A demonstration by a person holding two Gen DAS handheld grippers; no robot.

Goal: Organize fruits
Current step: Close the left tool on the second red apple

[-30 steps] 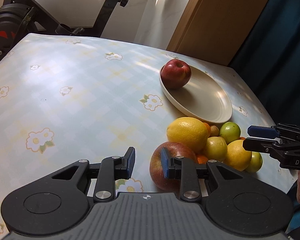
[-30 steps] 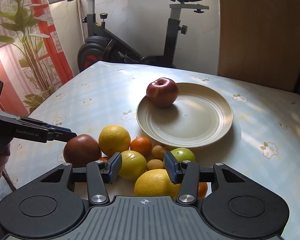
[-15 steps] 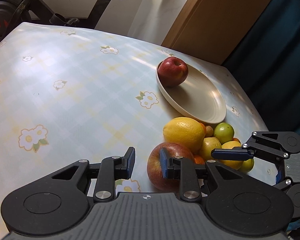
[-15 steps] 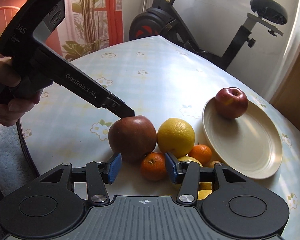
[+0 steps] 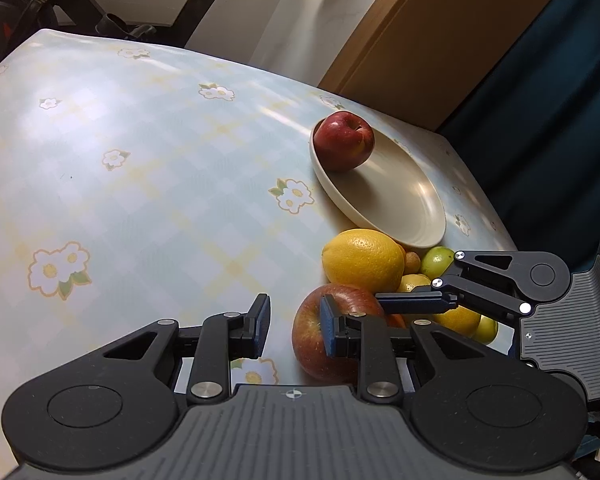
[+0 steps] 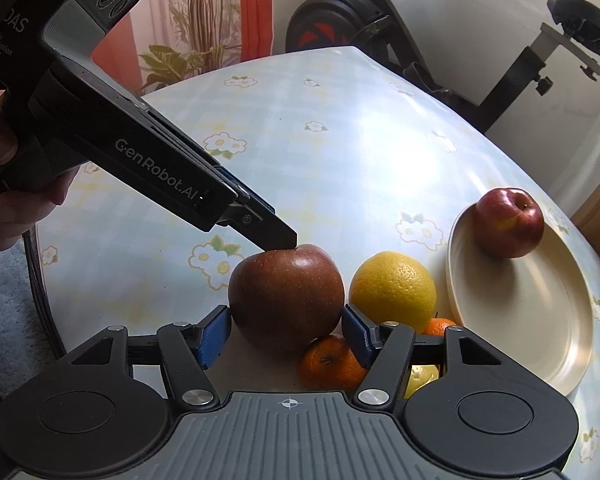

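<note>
Across the flowered table point(image 5: 140, 160), you have the cream plate point(image 6: 520, 340) on the far right and the loose fruit heaped just beside its near rim. Behind the table's far edge stands an exercise bike point(image 6: 380, 28).

Your left gripper point(image 5: 294, 320) comes down at a slant from your left hand point(image 6: 4, 184). Its jaws are drawn close together with only a narrow gap and nothing in it. In the right wrist view its tip rests on top of the large dark-red apple point(image 6: 286, 292).

Your right gripper point(image 6: 286, 332) points steeply down at that same apple. Its jaws are opening, and the apple sits between the blue pads point(image 6: 214, 334), which stand close beside its flanks without visibly pressing.

That apple stands on the table at the left end of the heap, touching the big yellow orange point(image 6: 392, 284). A smaller red apple point(image 6: 508, 228) sits alone on the plate, against its far rim. Two mandarins point(image 6: 330, 362) lie in front of the orange, a lemon point(image 6: 422, 376) shows behind your right finger, and a small green fruit point(image 5: 438, 260) lies by the plate's edge.
</note>
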